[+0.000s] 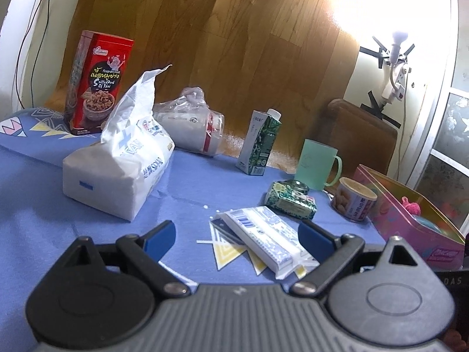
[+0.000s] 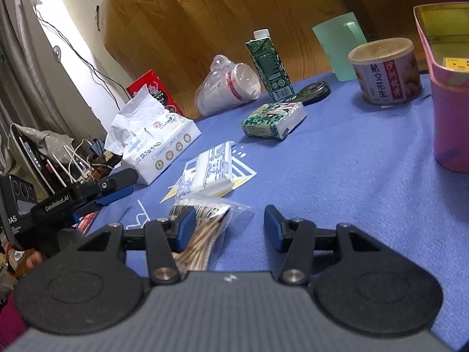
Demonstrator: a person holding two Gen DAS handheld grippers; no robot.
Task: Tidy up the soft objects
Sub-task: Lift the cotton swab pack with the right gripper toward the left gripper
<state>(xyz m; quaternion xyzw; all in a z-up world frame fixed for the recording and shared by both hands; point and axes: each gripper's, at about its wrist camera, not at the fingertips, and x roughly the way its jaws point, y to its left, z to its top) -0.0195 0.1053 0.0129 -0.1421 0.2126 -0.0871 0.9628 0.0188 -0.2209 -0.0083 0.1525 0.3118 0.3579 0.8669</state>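
left gripper (image 1: pixel 237 234): fingers wide apart | right gripper (image 2: pixel 230 227): fingers apart (both held low)

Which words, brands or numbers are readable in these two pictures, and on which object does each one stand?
"Fragrant meat" and "Of Thai": red tin; its Thai line is too stylised to copy.
"GenRobot.AI": left gripper body.
"航空花生": peanut can.
"SIPIAO": large tissue pack, only partly legible.
Small blue-white tissue pack, green carton, green tissue pack, pink box label: print too small or blurred.

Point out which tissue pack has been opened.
The large white tissue pack at the table's left: a sheet sticks up from its top. The blue-white and green packs look sealed.
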